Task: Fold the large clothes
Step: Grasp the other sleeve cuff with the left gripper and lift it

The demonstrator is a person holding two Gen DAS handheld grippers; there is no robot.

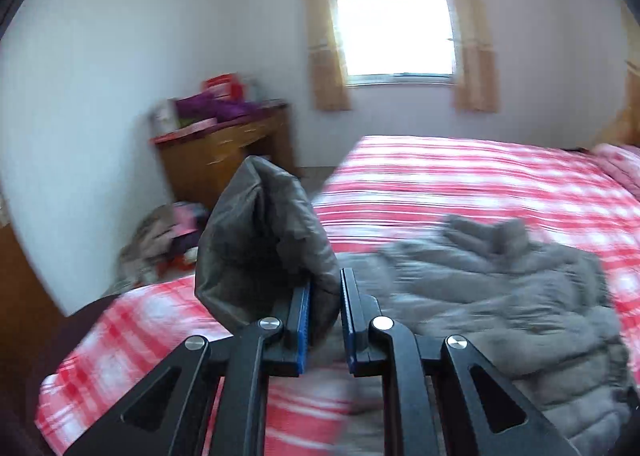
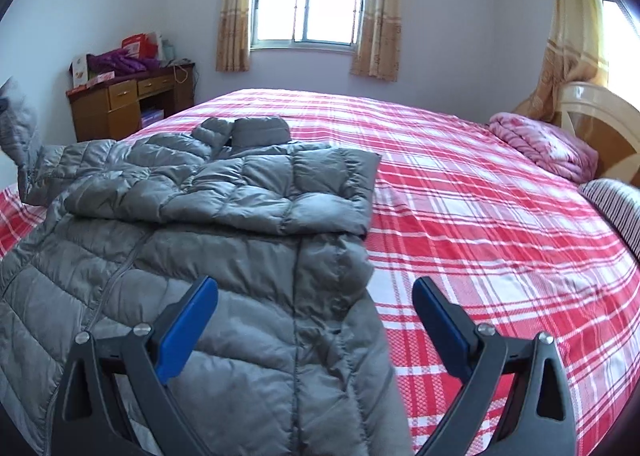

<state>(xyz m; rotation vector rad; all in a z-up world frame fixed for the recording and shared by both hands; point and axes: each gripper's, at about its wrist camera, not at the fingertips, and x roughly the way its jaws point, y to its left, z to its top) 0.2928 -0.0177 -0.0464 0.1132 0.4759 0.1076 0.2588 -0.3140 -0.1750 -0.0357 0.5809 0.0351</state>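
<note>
- Grey puffer jacket (image 2: pixel 208 216) lies spread on the red plaid bed (image 2: pixel 480 216), on the side nearer the wooden desk (image 2: pixel 132 96); one sleeve (image 2: pixel 256 184) is already laid across its chest, hood end toward the window (image 2: pixel 310 2).
- Left gripper (image 1: pixel 325 320): fingers narrow, clamped on a bunched fold of the jacket, likely the other sleeve or cuff (image 1: pixel 260 240), which stands up above the blue pads (image 1: pixel 304 328). That view is blurred.
- In the right view the same raised piece (image 2: pixel 20 128) shows at the jacket's desk-side edge, lifted off the bed.
- Right gripper (image 2: pixel 316 320): fingers wide, holding nothing, hovering over the jacket's lower body near its hem side edge.
- Step in hand, as I judge it: carry the lifted sleeve over the jacket body and lay it flat on top of the first sleeve.
- To do it well: keep the clamp firm, slick shell can slip out; lift enough that the sleeve clears the body, not drags it.
- Fold at the shoulder seam, so the sleeve lands parallel to the jacket's side edge.
- Right gripper could press the jacket body to stop it sliding toward the desk.
- Release only once the sleeve lies flat; puffy fill may spring back.
</note>
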